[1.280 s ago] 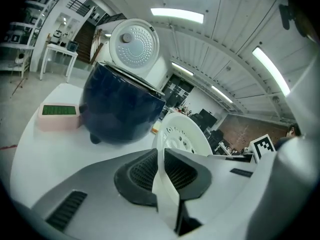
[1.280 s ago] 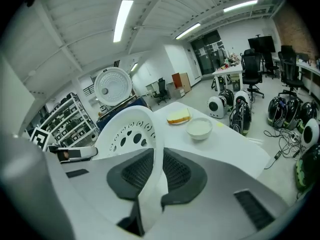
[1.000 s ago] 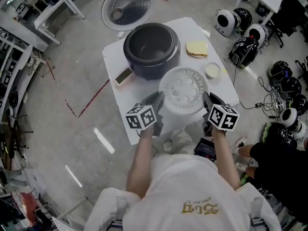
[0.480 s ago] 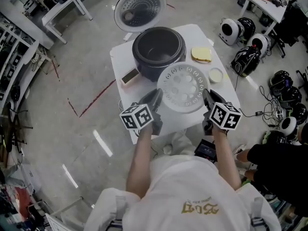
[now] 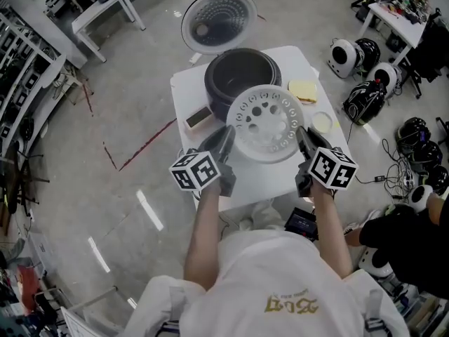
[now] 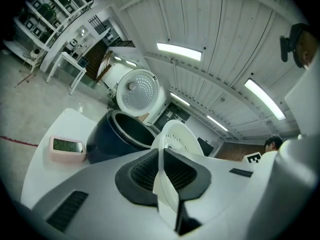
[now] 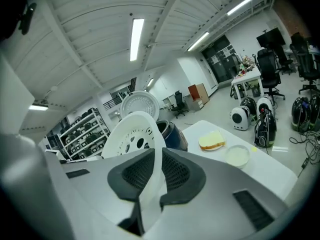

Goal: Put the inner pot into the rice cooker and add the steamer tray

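Note:
The white round steamer tray (image 5: 266, 123), pierced with holes, hangs in the air over the table, its far edge overlapping the front rim of the dark rice cooker (image 5: 238, 70). My left gripper (image 5: 226, 144) is shut on the tray's left rim, my right gripper (image 5: 303, 143) on its right rim. In the left gripper view the tray's rim (image 6: 167, 184) is pinched edge-on between the jaws of the left gripper (image 6: 162, 156). The right gripper (image 7: 157, 159) pinches the tray (image 7: 132, 134) the same way. The cooker's lid (image 5: 219, 21) stands open; its dark inside is empty.
A pink display device (image 5: 198, 117) lies left of the cooker on the white table (image 5: 188, 90). A yellow sponge-like piece (image 5: 303, 90) and a small white dish (image 5: 321, 121) sit at the table's right side. Helmets (image 5: 365, 97) and cables crowd the floor at right.
Both grippers have lifted the steamer tray off the table and carried it up and toward the cooker; it now overlaps the cooker's near rim.

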Demonstrator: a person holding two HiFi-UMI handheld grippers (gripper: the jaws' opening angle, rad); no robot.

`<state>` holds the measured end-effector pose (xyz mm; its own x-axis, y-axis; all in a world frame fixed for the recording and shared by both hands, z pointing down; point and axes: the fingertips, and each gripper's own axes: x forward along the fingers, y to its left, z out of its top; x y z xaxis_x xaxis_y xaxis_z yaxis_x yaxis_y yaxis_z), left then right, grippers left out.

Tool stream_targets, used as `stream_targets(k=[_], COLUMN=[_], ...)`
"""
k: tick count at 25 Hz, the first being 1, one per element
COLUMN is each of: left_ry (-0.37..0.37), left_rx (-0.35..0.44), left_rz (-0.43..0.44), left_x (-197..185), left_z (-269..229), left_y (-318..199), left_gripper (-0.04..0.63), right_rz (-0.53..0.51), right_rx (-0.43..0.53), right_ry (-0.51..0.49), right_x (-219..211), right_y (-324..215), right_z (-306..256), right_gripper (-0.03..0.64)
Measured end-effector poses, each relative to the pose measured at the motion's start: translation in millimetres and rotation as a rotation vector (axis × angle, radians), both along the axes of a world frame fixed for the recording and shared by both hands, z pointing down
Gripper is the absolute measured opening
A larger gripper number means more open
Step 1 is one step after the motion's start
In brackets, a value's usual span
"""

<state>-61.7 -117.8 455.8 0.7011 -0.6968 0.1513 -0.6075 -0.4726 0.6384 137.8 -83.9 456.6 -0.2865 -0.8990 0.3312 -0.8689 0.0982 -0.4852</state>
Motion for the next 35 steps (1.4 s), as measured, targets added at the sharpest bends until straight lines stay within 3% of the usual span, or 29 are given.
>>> stream_targets(k=[19,35], left_ry=[0.032,0.025], left_rx=[0.034,0.040], left_rz=[-0.096,-0.161], left_x=[-36.3,-34.4], left_z=[-35.2,-31.7], left_y=[-84.2,-133.9], left_gripper=[0.051,0.051], right_rz=[-0.088,-0.155], right_rx=[0.061,0.070], right_ry=[-0.019,-0.053], right_x=[-33.4,-30.1], right_y=[-100.5,-164.0], right_z=[-38.8,-33.0], right_gripper=[0.057,0.057])
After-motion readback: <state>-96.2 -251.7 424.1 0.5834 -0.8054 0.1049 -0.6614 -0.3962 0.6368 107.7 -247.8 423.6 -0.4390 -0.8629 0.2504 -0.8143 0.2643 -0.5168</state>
